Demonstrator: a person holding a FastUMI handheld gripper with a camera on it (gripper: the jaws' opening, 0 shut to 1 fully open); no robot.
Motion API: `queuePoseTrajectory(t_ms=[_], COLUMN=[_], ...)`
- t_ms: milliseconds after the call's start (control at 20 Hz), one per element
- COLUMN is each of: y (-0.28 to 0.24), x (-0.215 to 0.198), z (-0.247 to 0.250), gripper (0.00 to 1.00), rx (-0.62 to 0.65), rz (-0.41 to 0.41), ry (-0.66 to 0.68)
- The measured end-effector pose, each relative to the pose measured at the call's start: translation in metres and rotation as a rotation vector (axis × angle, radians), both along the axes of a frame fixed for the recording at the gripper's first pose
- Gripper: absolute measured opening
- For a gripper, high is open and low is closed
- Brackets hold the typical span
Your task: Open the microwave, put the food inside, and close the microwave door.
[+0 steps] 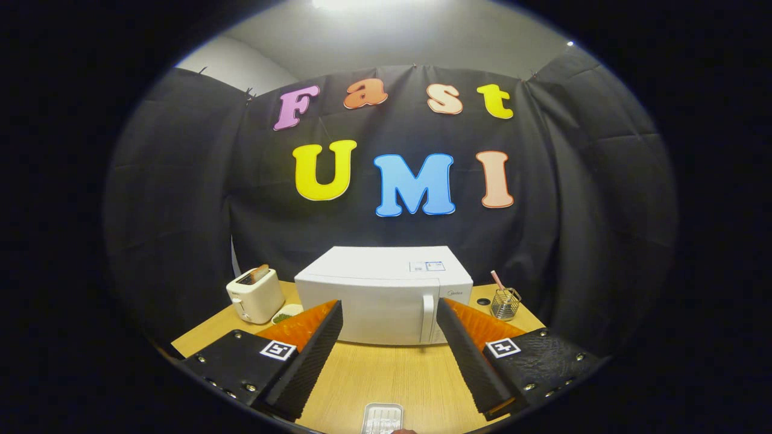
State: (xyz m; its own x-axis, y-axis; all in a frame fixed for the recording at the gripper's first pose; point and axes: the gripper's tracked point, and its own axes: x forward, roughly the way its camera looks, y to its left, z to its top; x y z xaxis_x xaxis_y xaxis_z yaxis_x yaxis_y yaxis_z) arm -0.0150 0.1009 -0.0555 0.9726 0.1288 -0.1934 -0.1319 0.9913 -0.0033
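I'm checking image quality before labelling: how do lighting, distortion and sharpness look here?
Gripper view: strong fisheye bending of the table edges; bright ceiling glare overhead; microwave evenly lit and sharp, door shut; toaster clear; tray between the open gripper fingers is cut off.

Bystanders on the wooden surface (386, 374)
A white toaster (256, 295) holding a slice stood at one end; a wire holder (505, 303) with a pink stick stood at the other.

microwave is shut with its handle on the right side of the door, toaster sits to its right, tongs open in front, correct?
Not quite: the gripper view shows the toaster to the left of the microwave. The door is shut, handle on its right side, tongs open.
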Motion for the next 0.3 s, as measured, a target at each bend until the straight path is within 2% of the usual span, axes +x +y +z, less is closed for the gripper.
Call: queuePoseTrajectory(t_ms=[300], y=[-0.012], x=[-0.015], z=[0.006], gripper=[0.99], rx=[-0.006], rz=[-0.016], ry=[-0.021])
